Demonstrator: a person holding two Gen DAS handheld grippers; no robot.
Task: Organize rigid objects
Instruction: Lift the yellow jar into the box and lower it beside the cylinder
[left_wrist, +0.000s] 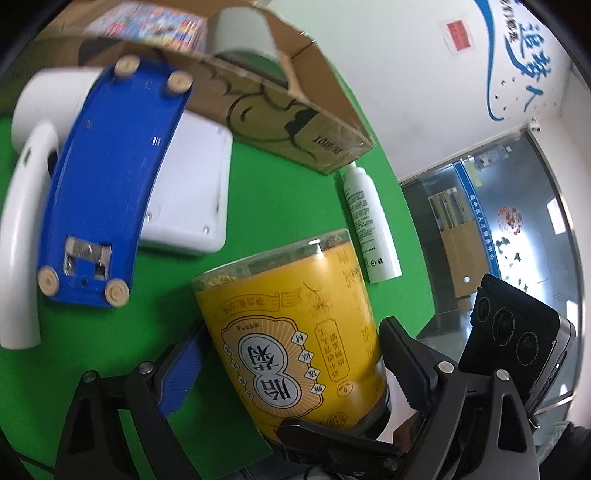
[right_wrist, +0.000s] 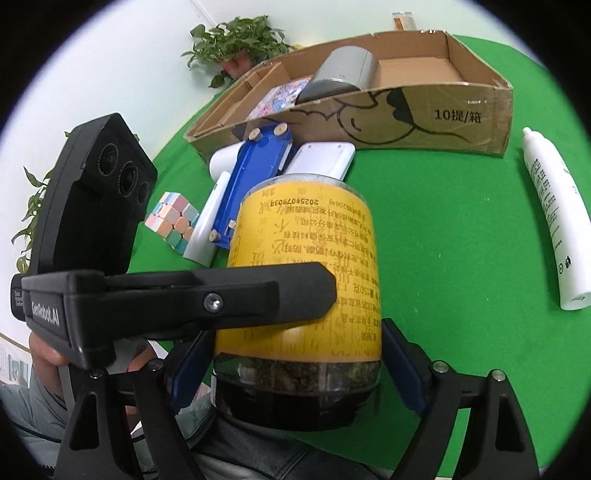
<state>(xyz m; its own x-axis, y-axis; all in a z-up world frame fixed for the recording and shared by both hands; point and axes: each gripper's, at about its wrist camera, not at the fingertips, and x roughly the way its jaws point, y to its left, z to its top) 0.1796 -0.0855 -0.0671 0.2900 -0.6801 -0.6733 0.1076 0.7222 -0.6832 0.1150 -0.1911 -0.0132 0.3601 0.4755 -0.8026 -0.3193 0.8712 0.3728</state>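
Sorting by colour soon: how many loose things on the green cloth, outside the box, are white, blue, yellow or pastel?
White: 3 (tube, flat case, curved handle piece)
Blue: 1 (plastic base)
Yellow: 1 (labelled jar)
Pastel: 1 (puzzle cube)
Total: 6

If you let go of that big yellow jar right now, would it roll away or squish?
The yellow jar looks like hard clear plastic, so it probably won't squish. It's round, so lying on its side on the green table it could roll. Its smooth label might be a bit slippery. The dried stuff showing inside looks light, so it's likely not heavy.
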